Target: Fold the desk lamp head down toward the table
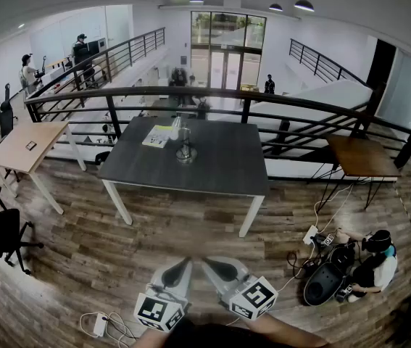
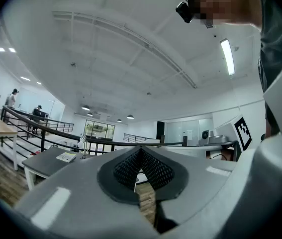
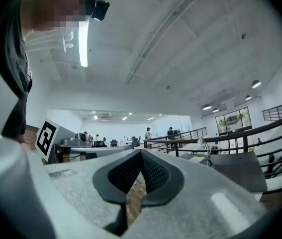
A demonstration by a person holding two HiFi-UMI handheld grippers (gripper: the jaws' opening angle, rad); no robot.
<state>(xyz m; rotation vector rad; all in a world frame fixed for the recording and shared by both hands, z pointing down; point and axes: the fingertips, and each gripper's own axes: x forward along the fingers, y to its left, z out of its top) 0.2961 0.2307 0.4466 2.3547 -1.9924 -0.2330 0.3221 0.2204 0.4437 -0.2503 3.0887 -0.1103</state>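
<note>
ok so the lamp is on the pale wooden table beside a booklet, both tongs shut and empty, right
No: the head view shows the lamp on the dark grey table, not the pale wooden table. The booklet does lie beside it, and the left tongs and right tongs are shut and empty.

Space is lit brightly and evenly by round ceiling lamps [image 1: 304, 5] and by daylight through the far glazed wall [image 1: 227, 38]. A soft shadow is cast under the counter [image 1: 219, 162]. Glare is thrown by the tube light [image 3: 83, 41]. Heavy fisheye bending and dark vignetted corners are seen. Close fingers [image 2: 66, 193] are rendered blurry.
</note>
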